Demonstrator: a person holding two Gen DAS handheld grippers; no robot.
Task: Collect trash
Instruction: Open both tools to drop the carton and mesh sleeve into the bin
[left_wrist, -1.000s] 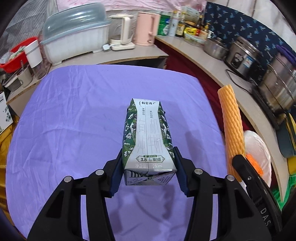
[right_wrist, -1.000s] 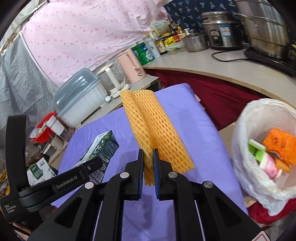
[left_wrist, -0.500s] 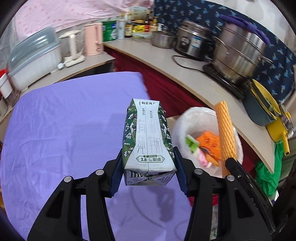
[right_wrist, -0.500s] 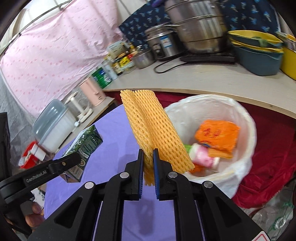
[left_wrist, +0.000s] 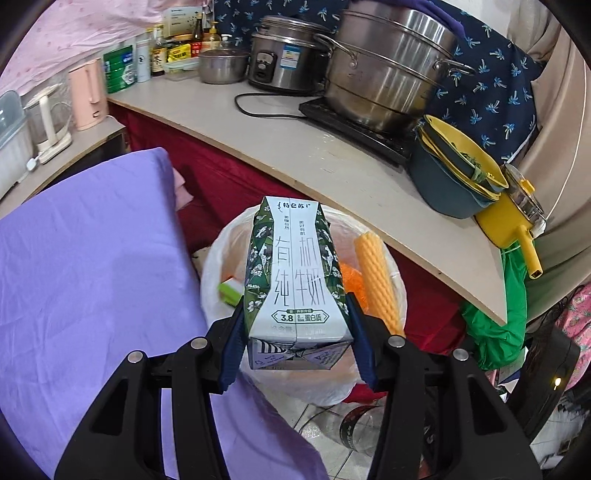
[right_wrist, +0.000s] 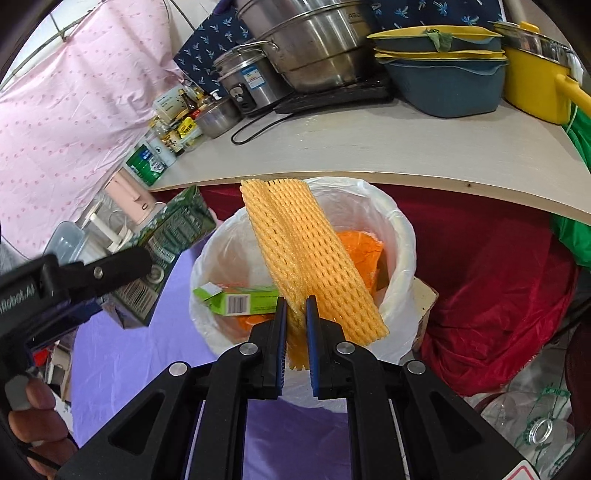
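Milk carton (left_wrist: 297, 284): held clear of everything by the left gripper (left_wrist: 295, 347), its fingers (left_wrist: 232, 350) clamped on the 2 side panels near the base end, carton pointing away along the fingers. It hangs over the white-lined trash bin (left_wrist: 221, 258). Judging by the pushed-in base flaps, it's likely empty: light, thin card that dents under squeeze. Coated card, so fairly slick; flat side panels are the right place to hold, as now. Corners and folded ends would crumple.

Foam fruit net (right_wrist: 306, 258): orange-yellow mesh sleeve, pinched at its near end by the right gripper (right_wrist: 295, 343), fingers nearly shut with only the flattened mesh between them. The rest sticks out over the bin mouth and keeps its shape, so it is very light and springy. Soft, compressible, not fragile. It may cling to the pads or drift on release. A grip anywhere works, but the end grip leaves most of its length over the bin.

Bin already holds a green box (right_wrist: 236, 299) and orange wrapper (right_wrist: 360, 254). It sits beside the purple-covered surface (left_wrist: 92, 277), below the kitchen counter (right_wrist: 369, 147) with pots.

Judgement: both items look placed for dropping. Carton should fall straight; net is the one to watch.
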